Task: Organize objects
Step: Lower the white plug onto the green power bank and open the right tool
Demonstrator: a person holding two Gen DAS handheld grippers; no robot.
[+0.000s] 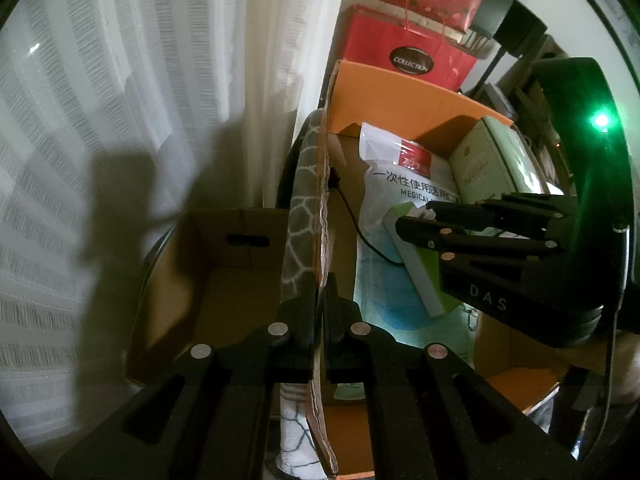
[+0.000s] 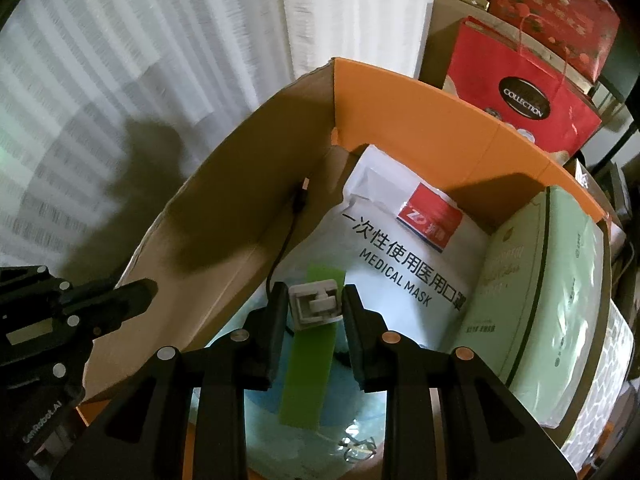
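An orange cardboard box (image 1: 400, 92) (image 2: 420, 104) holds a white medical mask pack (image 1: 404, 184) (image 2: 400, 248), a pale green tin (image 1: 492, 160) (image 2: 540, 288) and a black cable (image 2: 296, 204). My left gripper (image 1: 320, 304) is shut on the box's left wall (image 1: 322, 200). My right gripper (image 2: 316, 304) is shut on a green and white slim box (image 2: 310, 356), holding its white end over the mask pack; it shows in the left wrist view (image 1: 416, 224) with the slim box (image 1: 420, 272).
An open brown cardboard box (image 1: 224, 276) stands left of the orange box. A grey patterned cloth (image 1: 300, 208) lies between them. White curtains (image 1: 120, 120) hang behind. Red gift bags (image 1: 408, 52) (image 2: 520, 88) stand at the back.
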